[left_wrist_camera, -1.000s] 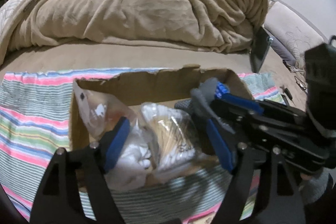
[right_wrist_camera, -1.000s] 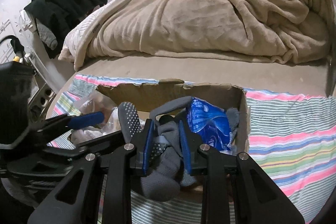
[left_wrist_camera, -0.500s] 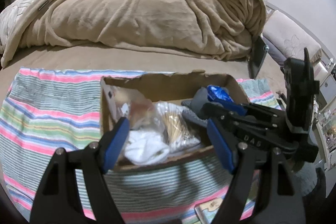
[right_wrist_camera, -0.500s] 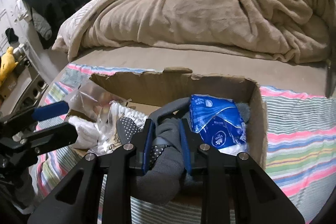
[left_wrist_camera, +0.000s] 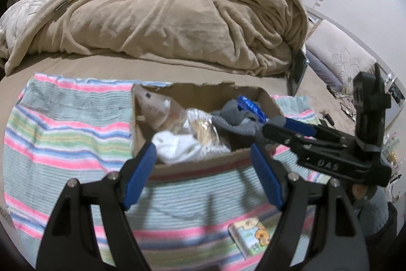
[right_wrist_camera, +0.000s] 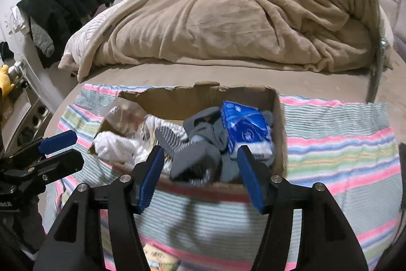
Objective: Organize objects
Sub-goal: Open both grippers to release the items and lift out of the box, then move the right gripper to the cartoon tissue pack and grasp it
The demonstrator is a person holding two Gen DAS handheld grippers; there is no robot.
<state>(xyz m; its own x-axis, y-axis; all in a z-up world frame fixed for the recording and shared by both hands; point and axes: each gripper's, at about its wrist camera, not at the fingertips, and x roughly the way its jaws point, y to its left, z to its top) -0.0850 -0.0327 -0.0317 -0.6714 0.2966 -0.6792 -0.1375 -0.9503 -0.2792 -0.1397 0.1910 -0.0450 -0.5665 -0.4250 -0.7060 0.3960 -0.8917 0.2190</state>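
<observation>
We hold our left tool [left_wrist_camera: 203, 166] with its fingers spread wide and nothing between them, hanging just short of the near wall of the cardboard box [left_wrist_camera: 195, 164]. Our right tool [right_wrist_camera: 200, 174] is spread wide as well and grips nothing; its blue fingertips [right_wrist_camera: 152, 172] frame the near edge of the same box.

The box sits on a striped towel [right_wrist_camera: 337, 133] spread across the near part of the bed, with the torn far wall of the box facing the rumpled tan blanket [left_wrist_camera: 157, 17] that fills the far side of the bed.

Inside the box, grey socks [right_wrist_camera: 200, 151] lie bunched just beyond our right tool, in line with the gap between its fingers. A blue packet [right_wrist_camera: 243, 128] leans against the box's right wall, touching the socks. A white cloth [right_wrist_camera: 114, 146] hangs over the box's left near corner, and clear plastic bags [left_wrist_camera: 200, 126] fill the left half.

A small printed pack [left_wrist_camera: 251, 235] lies on the towel near the bed's near edge, apart from the box and below our left tool's right finger.
</observation>
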